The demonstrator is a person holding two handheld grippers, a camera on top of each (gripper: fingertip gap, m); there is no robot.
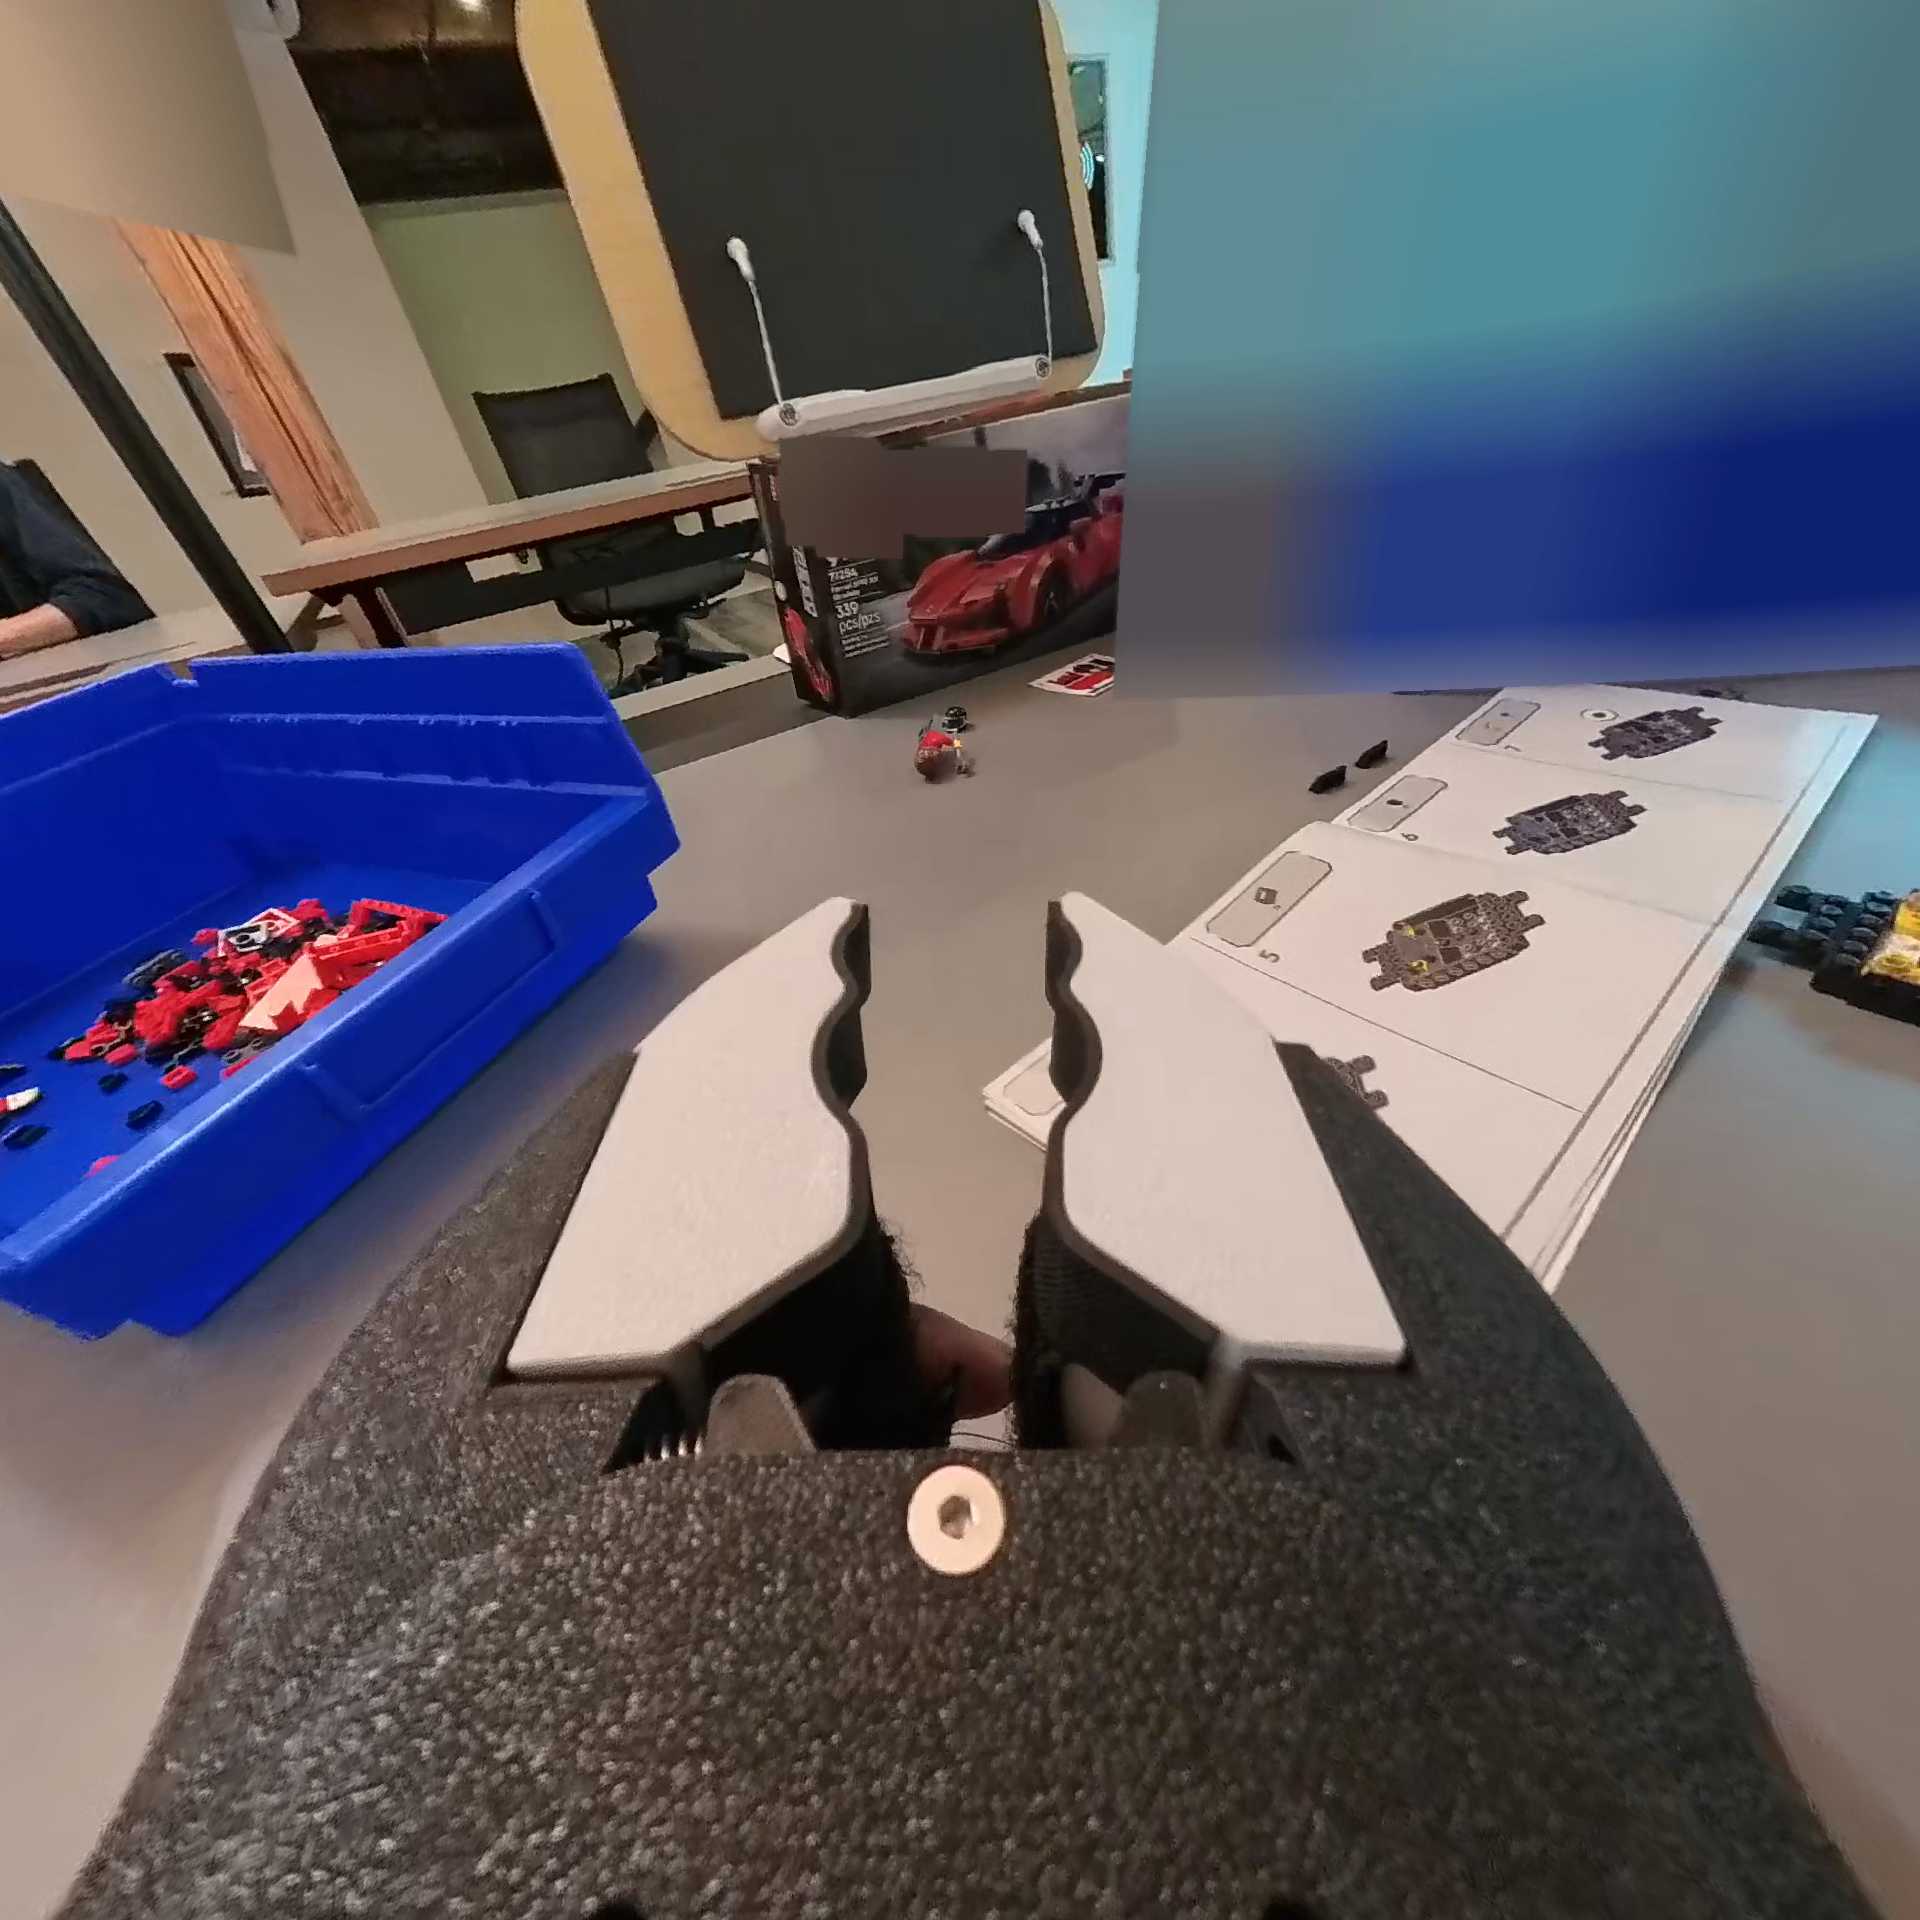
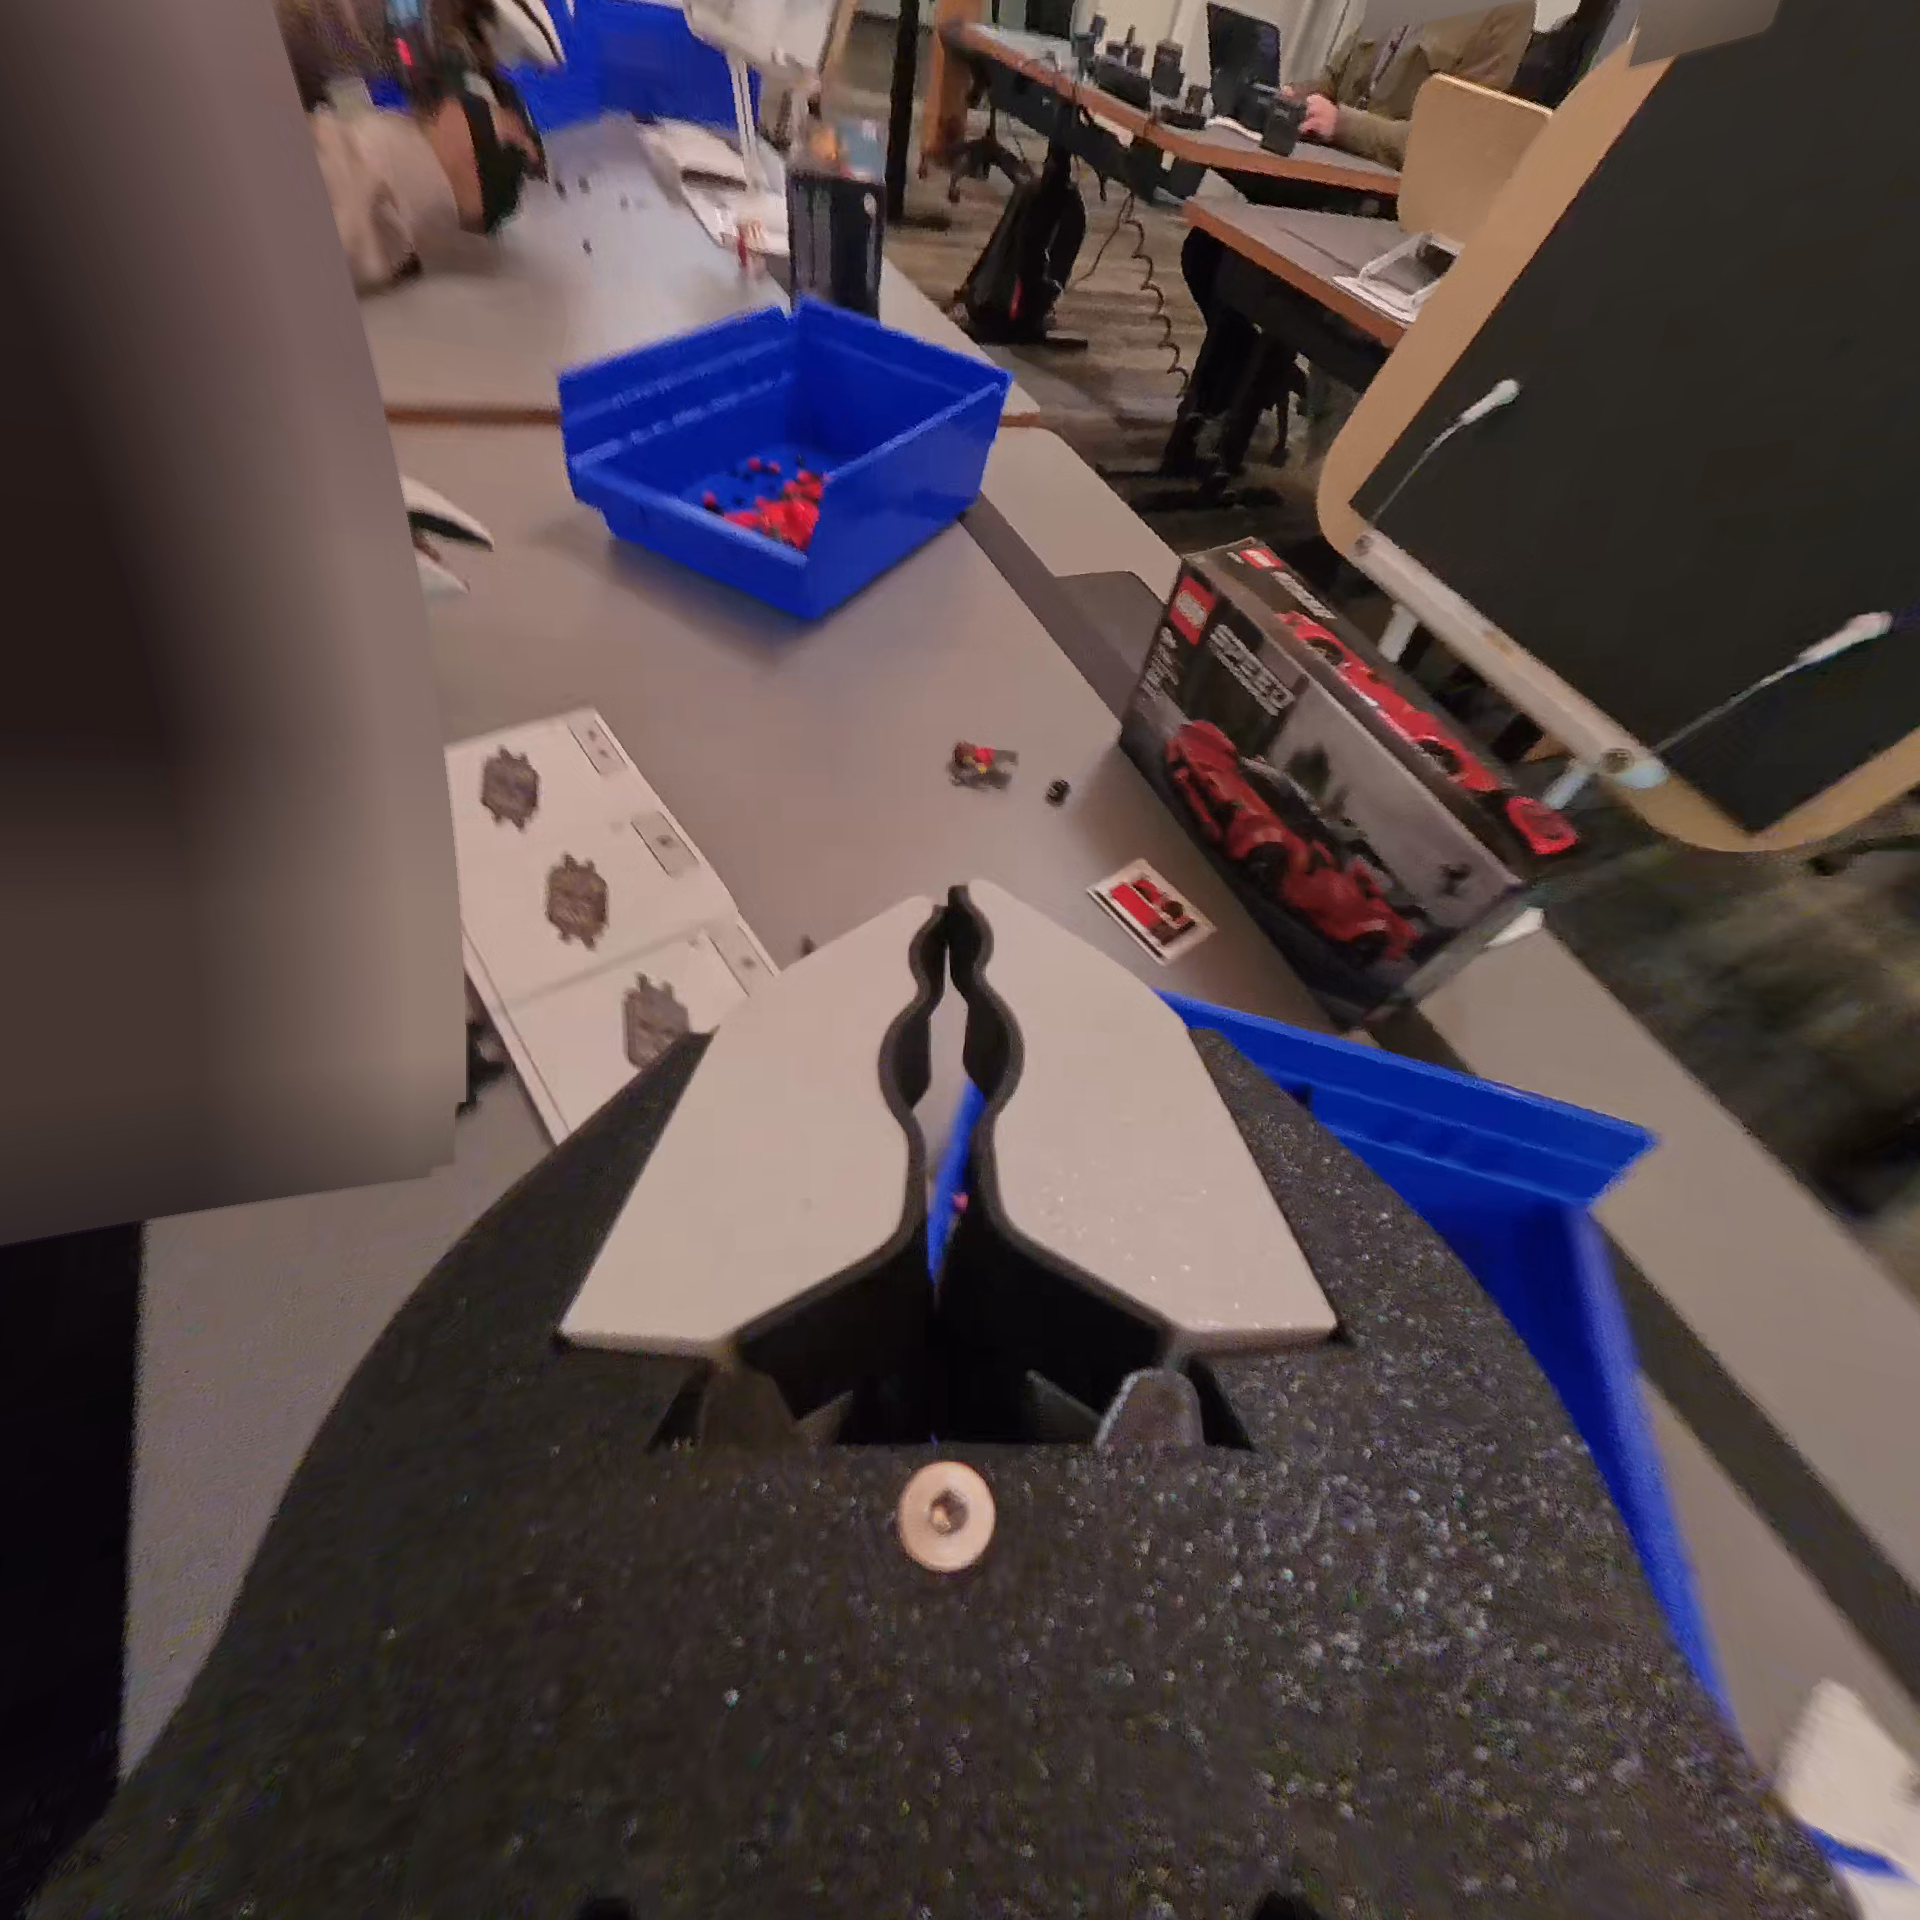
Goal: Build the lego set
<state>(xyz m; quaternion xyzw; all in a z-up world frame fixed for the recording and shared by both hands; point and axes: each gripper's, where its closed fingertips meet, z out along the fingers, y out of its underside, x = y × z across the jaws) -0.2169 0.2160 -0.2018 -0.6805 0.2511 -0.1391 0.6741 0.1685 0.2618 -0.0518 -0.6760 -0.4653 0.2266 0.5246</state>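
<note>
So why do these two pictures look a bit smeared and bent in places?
Left wrist view: mostly sharp, though the blue bin bows from the wide lens. Right wrist view: motion smear softens the instruction booklet and toy car box, and the table edge leans. The flat blurred blocks in both were added afterwards, not camera faults.

Ahead of the jaws, past the grey table (image 1: 1091,831), stands a dark panel with a tan rim (image 1: 831,208). Farther off are wooden desks (image 2: 1278,166), a black office chair (image 1: 582,457) and pale walls (image 1: 457,291).
</note>
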